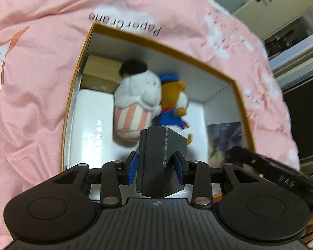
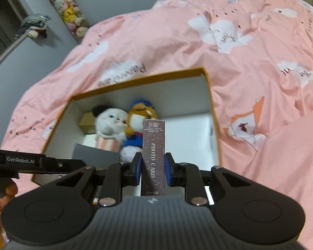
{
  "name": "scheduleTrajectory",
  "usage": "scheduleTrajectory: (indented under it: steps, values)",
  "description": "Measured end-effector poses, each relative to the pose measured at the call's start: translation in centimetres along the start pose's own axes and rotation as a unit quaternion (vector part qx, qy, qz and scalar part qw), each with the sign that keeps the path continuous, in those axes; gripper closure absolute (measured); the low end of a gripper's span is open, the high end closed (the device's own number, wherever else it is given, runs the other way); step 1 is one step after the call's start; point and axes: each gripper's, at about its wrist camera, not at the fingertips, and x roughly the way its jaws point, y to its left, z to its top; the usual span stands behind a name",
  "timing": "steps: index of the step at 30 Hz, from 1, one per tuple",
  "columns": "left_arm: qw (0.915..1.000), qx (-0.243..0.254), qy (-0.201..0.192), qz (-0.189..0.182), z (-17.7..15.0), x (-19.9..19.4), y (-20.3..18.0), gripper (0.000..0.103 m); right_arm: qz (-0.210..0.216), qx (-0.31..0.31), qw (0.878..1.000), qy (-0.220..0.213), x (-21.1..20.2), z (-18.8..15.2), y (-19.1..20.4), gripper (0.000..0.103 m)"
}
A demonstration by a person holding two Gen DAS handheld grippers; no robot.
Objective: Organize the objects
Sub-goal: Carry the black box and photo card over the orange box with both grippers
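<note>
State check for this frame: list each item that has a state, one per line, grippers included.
Storage box: open, on the pink bedspread.
White plush: inside the box.
Orange bear plush: inside, beside the white plush.
Left gripper: shut on dark grey box.
Right gripper: shut on photo card box.

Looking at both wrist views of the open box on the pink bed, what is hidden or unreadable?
- Dark grey block in left gripper: covers the orange plush bear's legs, left view.
- Brown cardboard box: partly behind the white plush cat.
- Dark PHOTO CARD box in right gripper: small top print blurred, right view.
- Glossy picture: blurred, the box wall cuts it off.
</note>
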Motion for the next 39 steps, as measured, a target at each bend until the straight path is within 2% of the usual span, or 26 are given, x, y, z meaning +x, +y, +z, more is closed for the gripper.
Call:
scheduleTrajectory:
  steps: [8,11,14,16,19,23,25,28,32,36,39]
  values:
    - [0.9973,0.019,0.062,0.035,0.8,2.5,-0.5,0.061,-0.012,-0.003,0.999,0.029,1.5,0.2,-0.4,0.079]
    - [0.9952,0.032,0.075,0.055,0.9,3.3,-1.0,0.061,-0.009,-0.006,0.999,0.032,1.9,0.3,-0.3,0.079]
    - [0.9939,0.027,0.089,0.059,1.5,3.6,-1.2,0.060,-0.008,-0.005,0.999,0.043,2.3,0.3,-0.2,0.079]
    - [0.9929,0.031,0.091,0.070,1.6,3.6,-1.4,0.061,-0.005,-0.002,0.999,0.054,2.5,0.3,-0.3,0.079]
    - [0.9888,0.054,0.090,0.106,1.5,3.6,-2.0,0.065,-0.005,-0.002,0.998,0.068,2.8,0.5,-0.1,0.079]
    - [0.9864,0.070,0.096,0.113,1.3,3.3,-2.3,0.065,-0.003,0.003,0.996,0.093,3.3,0.7,-0.1,0.079]
    - [0.9855,0.086,0.087,0.118,1.3,3.0,-2.6,0.065,-0.006,0.005,0.994,0.111,3.6,0.9,-0.1,0.079]
    - [0.9865,0.105,0.073,0.102,1.5,2.4,-3.1,0.065,-0.012,-0.004,0.991,0.135,3.8,1.1,0.2,0.079]
    - [0.9904,0.106,0.066,0.057,1.7,2.2,-3.5,0.065,-0.014,-0.013,0.985,0.169,4.5,1.6,0.5,0.079]
    - [0.9906,0.121,0.051,0.038,1.9,2.5,-4.2,0.065,0.001,-0.020,0.981,0.193,5.4,2.1,1.0,0.079]
    - [0.9890,0.133,0.063,0.012,1.8,3.4,-4.5,0.066,0.010,-0.006,0.980,0.197,6.4,2.1,1.1,0.079]
